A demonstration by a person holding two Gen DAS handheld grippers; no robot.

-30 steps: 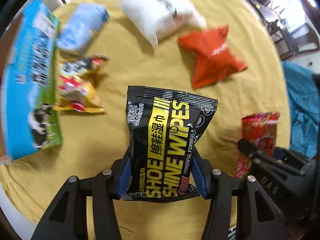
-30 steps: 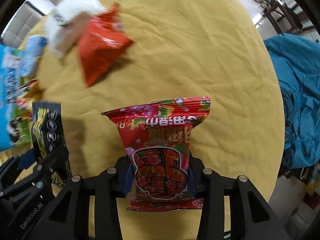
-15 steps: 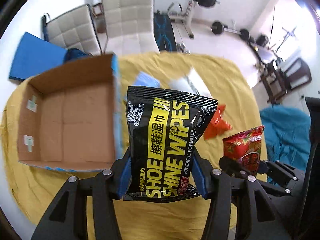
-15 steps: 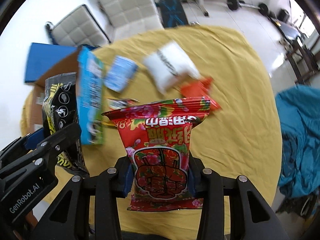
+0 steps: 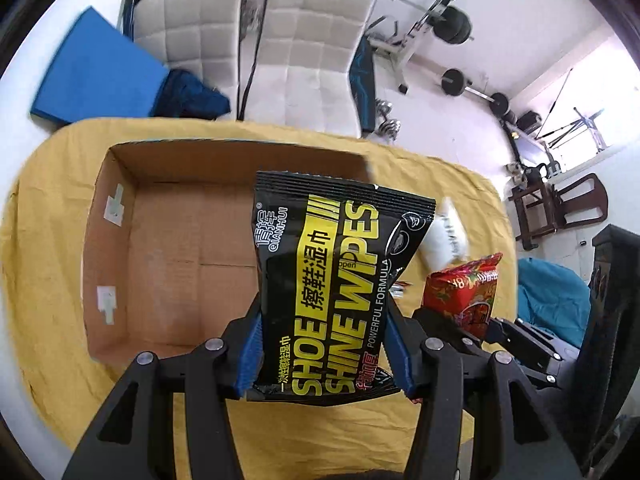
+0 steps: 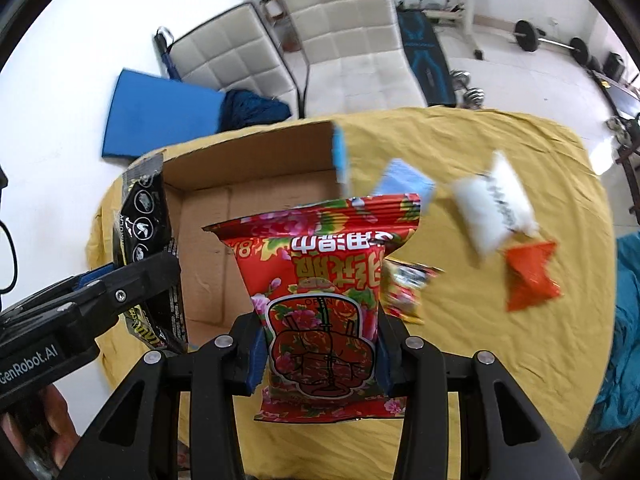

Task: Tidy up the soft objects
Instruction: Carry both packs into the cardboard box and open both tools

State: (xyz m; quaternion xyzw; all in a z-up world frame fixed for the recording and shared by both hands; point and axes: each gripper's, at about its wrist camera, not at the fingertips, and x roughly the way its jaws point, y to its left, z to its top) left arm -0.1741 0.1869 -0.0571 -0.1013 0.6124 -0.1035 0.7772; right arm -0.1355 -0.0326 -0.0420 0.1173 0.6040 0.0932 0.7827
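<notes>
Wipes pack point(image 5: 336, 280) clamped in left hand-held gripper point(image 5: 324, 356) above cardboard box point(image 5: 176, 248).

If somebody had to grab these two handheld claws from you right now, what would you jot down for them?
Left gripper: shut on the shoe shine wipes pack, held up in front of the open cardboard box.
Right gripper: shut on the red floral pack, also lifted.
Box interior looks bare; nothing packed yet.
Left on the yellow cloth: white pack, orange pack, light blue pack, yellow snack bag.
Next, probably: drop both held packs into the box.
</notes>
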